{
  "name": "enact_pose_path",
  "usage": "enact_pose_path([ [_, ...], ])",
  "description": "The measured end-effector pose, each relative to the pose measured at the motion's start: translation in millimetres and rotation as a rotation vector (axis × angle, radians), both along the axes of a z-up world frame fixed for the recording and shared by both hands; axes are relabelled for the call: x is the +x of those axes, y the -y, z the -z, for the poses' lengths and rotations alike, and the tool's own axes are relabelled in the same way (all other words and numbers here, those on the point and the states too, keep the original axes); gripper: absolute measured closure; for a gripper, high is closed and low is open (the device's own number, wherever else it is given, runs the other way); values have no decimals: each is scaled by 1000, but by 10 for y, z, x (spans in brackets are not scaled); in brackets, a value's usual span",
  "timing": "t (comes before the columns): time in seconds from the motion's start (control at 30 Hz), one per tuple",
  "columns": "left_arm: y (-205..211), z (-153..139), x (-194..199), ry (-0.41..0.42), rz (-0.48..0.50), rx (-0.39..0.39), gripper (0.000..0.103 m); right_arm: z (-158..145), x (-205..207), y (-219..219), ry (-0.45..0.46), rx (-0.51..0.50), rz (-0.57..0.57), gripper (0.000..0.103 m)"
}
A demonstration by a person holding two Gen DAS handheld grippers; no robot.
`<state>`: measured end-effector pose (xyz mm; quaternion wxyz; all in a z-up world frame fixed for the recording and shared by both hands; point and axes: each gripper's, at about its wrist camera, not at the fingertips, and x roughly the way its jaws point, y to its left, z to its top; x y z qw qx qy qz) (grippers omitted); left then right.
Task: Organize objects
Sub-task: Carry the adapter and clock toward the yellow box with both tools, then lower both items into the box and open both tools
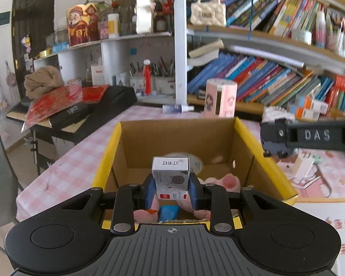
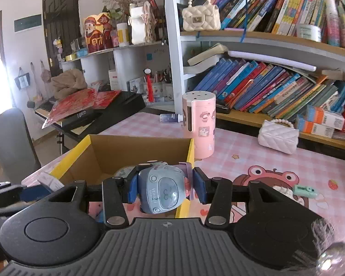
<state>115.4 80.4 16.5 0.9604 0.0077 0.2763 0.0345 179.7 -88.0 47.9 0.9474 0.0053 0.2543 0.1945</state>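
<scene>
Pink checked table (image 2: 241, 151); left hand-held gripper (image 1: 171, 189) clamps staple box (image 1: 171, 174) upright; right hand-held gripper (image 2: 164, 187) clamps blue toy (image 2: 163, 191).

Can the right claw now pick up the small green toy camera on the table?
Probably not: the right claw is shut on a blue toy vehicle, so its fingers are full. The green toy camera lies unobstructed.

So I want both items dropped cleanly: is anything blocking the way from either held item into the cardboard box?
Nothing visible blocks either. The left gripper holds the staple box over the open cardboard box, above a pink plush. The right gripper holds the blue toy at the box's right rim.
</scene>
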Motion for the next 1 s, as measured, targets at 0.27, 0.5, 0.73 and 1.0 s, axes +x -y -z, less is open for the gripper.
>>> enact_pose_path([
  [0.27, 106, 169, 224, -66, -2, 59, 75, 204, 324, -135, -27, -39, -75, 58],
  [0.5, 182, 279, 344, -118, -2, 90, 75, 342, 430, -284, -17, -85, -156, 58],
  [0.73, 170, 323, 419, -144, -23, 89, 75, 478, 541, -436, -52, -154, -227, 58],
  [1.0, 143, 381, 523, -180, -48, 80, 75, 552, 600, -539, -54, -215, -287, 59],
])
